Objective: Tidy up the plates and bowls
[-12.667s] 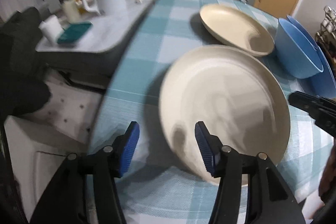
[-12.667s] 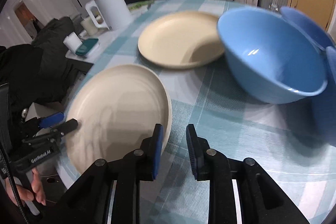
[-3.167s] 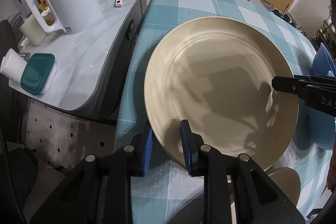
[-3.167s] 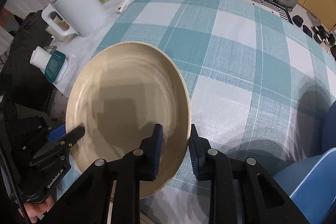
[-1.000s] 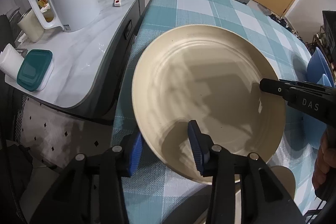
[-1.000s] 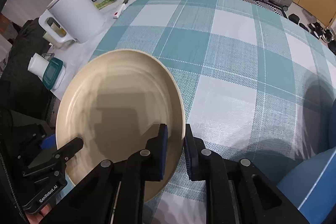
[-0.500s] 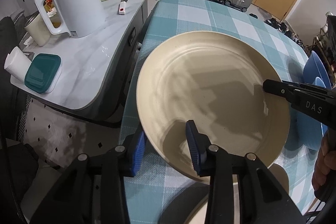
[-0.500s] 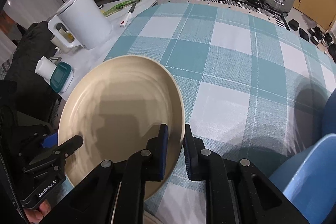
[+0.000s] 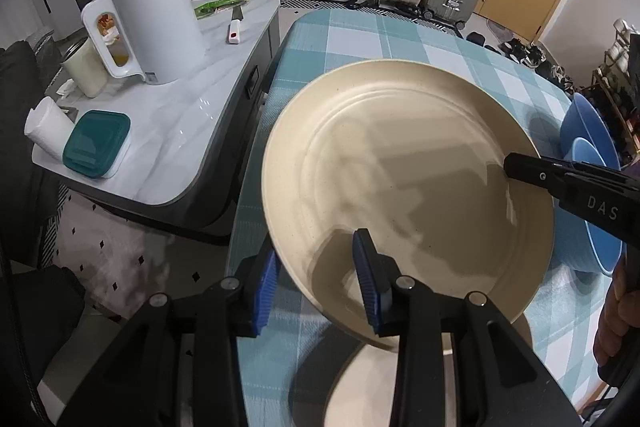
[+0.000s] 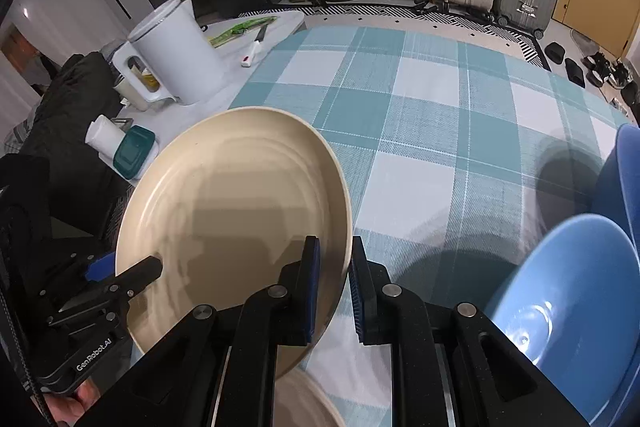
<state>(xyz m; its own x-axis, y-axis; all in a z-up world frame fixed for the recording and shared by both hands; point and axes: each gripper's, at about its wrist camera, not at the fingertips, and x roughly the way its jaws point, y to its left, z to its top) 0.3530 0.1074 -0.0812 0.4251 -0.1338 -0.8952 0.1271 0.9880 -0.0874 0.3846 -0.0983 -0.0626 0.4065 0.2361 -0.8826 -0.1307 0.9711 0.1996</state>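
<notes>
A large cream plate (image 9: 408,179) hangs tilted above the teal checked tablecloth (image 9: 360,35), held by two opposite rims. My left gripper (image 9: 316,287) is shut on its near rim, one blue pad under the rim and one inside. My right gripper (image 10: 335,291) is shut on the opposite rim; its black finger (image 9: 520,167) shows at the plate's right edge. The left gripper (image 10: 140,273) also appears in the right wrist view. A second cream plate (image 9: 360,387) lies on the table below. Two nested blue bowls (image 10: 560,307) stand to the right.
Left of the table is a white side table (image 9: 180,131) carrying a white kettle (image 9: 156,27), a teal lidded box (image 9: 96,143), a paper roll and a knife (image 9: 236,27). Suitcases and drawers stand far behind. A person's hand (image 9: 616,307) grips the right tool.
Both grippers have risen with the cream plate between them. The table looks farther away, and the second cream plate has come into view beneath it.
</notes>
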